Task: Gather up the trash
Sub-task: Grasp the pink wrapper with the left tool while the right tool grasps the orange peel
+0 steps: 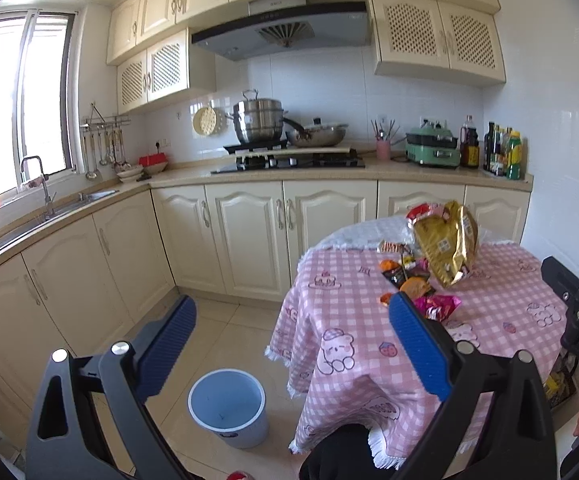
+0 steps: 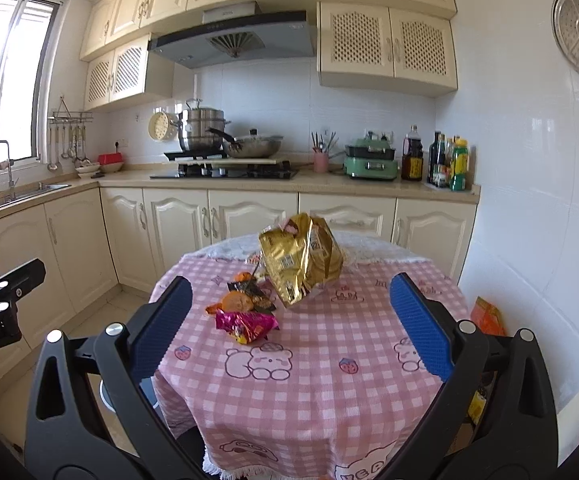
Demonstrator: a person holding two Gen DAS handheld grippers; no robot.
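A round table with a pink checked cloth carries a heap of wrappers. A big crumpled gold bag stands at its far side. In front of it lie orange and dark wrappers and a shiny magenta wrapper. A light blue bin stands on the floor left of the table, nothing visible inside. My left gripper is open, held above the floor and table edge. My right gripper is open over the near side of the table, short of the wrappers.
Cream kitchen cabinets and a counter run behind the table, with a hob, pots, bottles and a green appliance. A sink is at the left under the window. An orange packet lies right of the table by the white wall.
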